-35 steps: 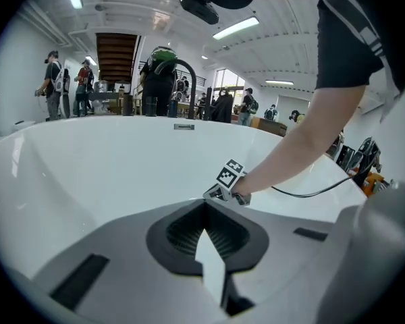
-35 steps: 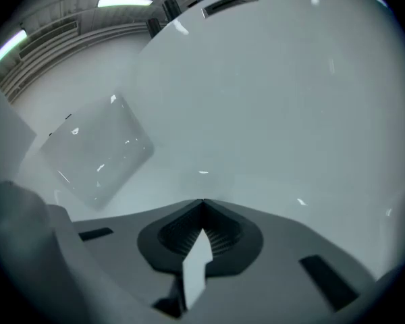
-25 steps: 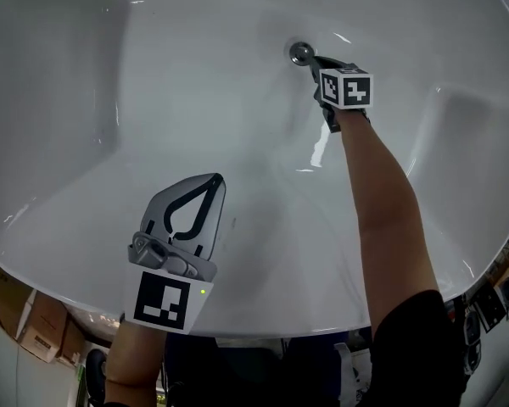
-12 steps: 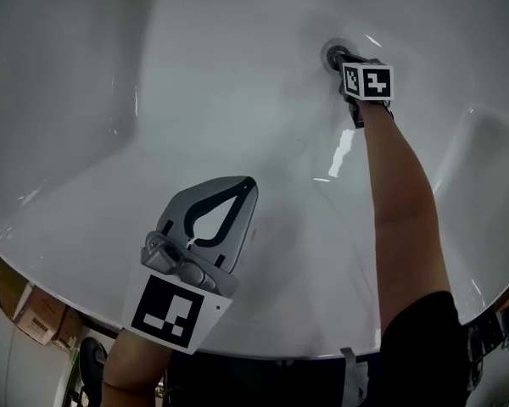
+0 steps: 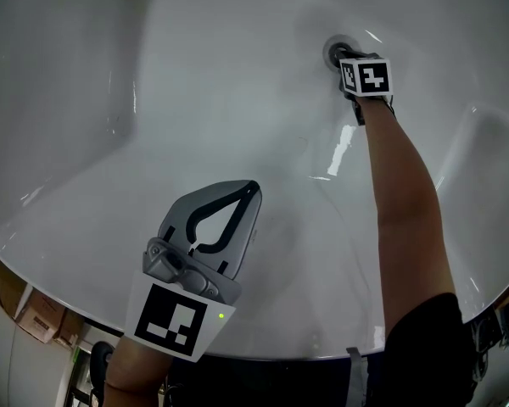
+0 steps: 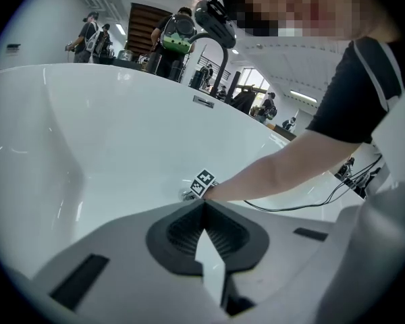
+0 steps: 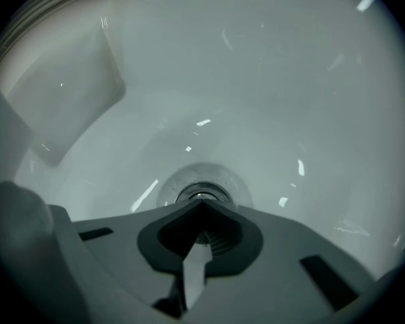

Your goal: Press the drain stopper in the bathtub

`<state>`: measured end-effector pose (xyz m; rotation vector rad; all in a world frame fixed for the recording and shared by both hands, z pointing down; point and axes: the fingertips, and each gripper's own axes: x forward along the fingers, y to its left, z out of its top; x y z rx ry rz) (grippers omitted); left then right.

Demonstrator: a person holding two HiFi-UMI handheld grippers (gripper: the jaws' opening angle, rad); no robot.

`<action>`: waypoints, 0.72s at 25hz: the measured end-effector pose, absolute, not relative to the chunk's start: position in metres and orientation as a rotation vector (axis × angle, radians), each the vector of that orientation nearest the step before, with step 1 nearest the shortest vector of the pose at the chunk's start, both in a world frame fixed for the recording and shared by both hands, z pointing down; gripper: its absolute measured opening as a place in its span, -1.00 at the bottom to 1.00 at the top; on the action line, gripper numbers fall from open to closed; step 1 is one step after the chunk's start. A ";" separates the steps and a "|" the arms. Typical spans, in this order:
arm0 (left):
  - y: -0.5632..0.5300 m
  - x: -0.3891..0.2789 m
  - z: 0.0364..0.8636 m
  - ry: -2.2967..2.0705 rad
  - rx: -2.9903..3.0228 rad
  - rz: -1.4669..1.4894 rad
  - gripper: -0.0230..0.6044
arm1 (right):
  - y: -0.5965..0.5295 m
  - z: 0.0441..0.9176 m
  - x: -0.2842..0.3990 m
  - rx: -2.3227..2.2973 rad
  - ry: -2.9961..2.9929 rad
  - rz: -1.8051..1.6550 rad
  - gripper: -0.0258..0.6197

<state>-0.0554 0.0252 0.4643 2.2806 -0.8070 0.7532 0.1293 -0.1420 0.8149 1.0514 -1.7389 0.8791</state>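
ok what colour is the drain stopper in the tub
The drain stopper is shiny silver metal; it shows best in the right gripper view.

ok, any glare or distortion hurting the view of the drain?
Head view: white glare streaks on the bathtub beside the forearm; drain stopper half hidden behind the right gripper. Right gripper view: strong fisheye, dark corners, dim greenish cast, stopper sharp. Left gripper view: bright, fisheye-bent rim, stopper tiny.

Left tool (image 5: 253, 186) closed, right tool (image 7: 201, 202) closed
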 end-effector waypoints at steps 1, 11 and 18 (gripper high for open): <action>0.026 -0.055 0.464 -0.799 2.284 0.757 -0.91 | -0.142 0.816 0.129 1.047 -1.734 0.873 -0.88; 0.024 -0.054 0.460 -0.793 2.297 0.755 -0.91 | -0.144 0.818 0.129 1.085 -1.741 0.865 -0.88; 0.016 -0.055 0.467 -0.877 2.324 0.712 -0.91 | -0.146 0.781 0.142 1.206 -1.748 0.911 -0.89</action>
